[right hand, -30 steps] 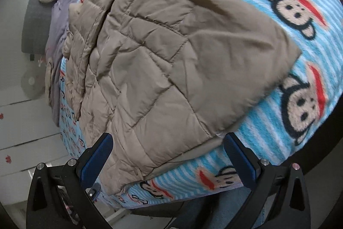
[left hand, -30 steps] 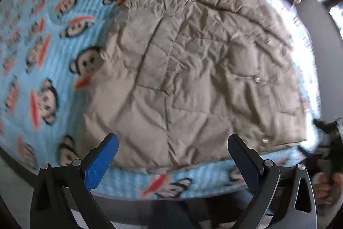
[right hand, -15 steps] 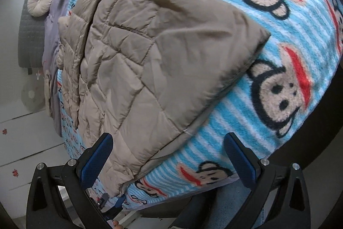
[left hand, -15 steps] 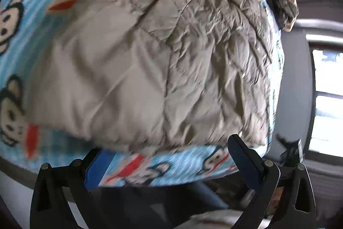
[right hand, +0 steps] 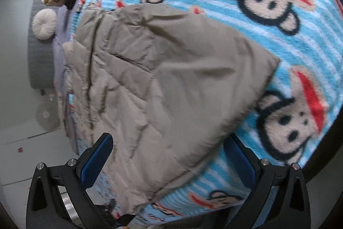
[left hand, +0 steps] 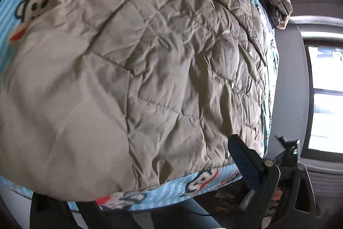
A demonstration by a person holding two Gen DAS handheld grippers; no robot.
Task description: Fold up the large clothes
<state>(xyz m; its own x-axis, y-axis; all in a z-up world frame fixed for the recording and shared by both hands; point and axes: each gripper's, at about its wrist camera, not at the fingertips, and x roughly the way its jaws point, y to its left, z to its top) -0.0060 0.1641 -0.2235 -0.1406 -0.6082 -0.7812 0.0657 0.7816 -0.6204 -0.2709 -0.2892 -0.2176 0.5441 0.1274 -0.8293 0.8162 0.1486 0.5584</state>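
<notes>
Right claw (right hand: 169,161) is spread wide around the coat (right hand: 171,89) hem corner, so I'd bite deep; left claw (left hand: 137,190) half hidden, can't tell.

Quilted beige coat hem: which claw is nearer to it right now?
Left, it seems. The coat hem drapes over one finger of the open left claw, hiding it. The right claw, also open, has the hem just ahead between its fingers.

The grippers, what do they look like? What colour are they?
Each gripper is black plastic with two angled fingers, blue ribbed pads on their inner faces and small silver bolts at the joints. The right gripper shows both blue pads. On the left gripper, only one pad shows; the coat hides the other.
</notes>
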